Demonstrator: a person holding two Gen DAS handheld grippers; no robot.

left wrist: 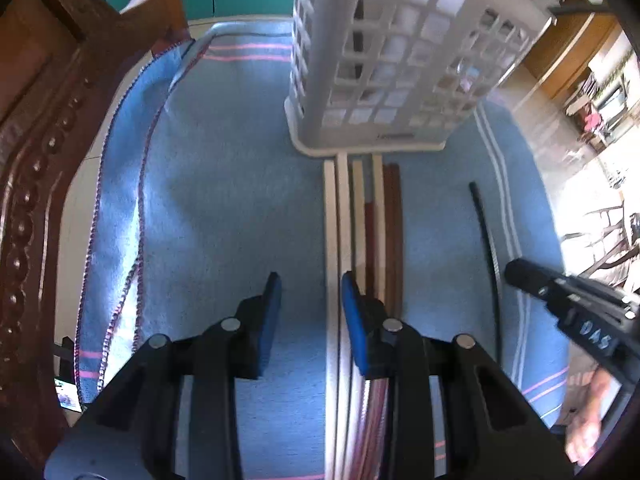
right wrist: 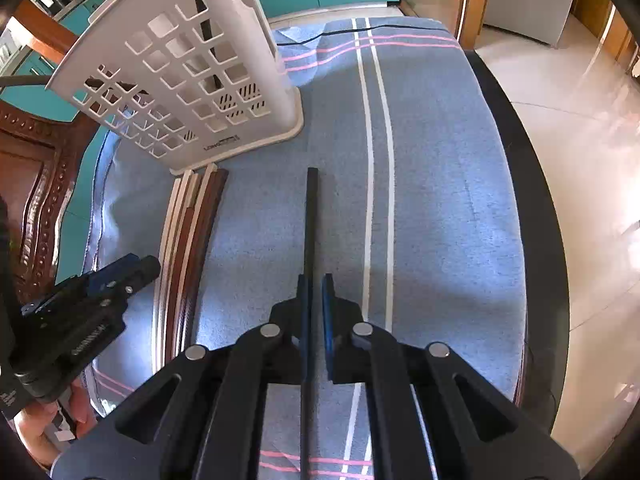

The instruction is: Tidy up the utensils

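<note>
**A:** What's the right claw (right wrist: 316, 292) doing?

**B:** Its jaws are narrow, almost together, with the black chopstick (right wrist: 311, 216) running straight ahead from between them. One pad looks to be against the stick, but I cannot tell whether both press on it or whether it only lies on the blue cloth (right wrist: 440, 200) under them.

**A:** And the left claw (left wrist: 310, 304)?

**B:** Wide apart and holding nothing. The bundle of pale and brown chopsticks (left wrist: 360, 220) lies just ahead, passing beside and under its right pad, with the far ends touching the foot of the white basket (left wrist: 380, 80).

**A:** Where could this go wrong?

**B:** The black stick is long and thin, and the grip sits near its close end. If the hold is slack, I'd expect the stick to pivot or slip out on lifting, and its far tip could drag in the cloth.

**A:** The basket?

**B:** It stands ahead and left of the right claw, tall and narrow, with holes in its wall. A tilted stick could catch a hole, or a knock near the rim might tip it.

**A:** Anything on the left side?

**B:** The sticks lie packed together, so closing there may grab several, or push some aside on the counter.
</note>
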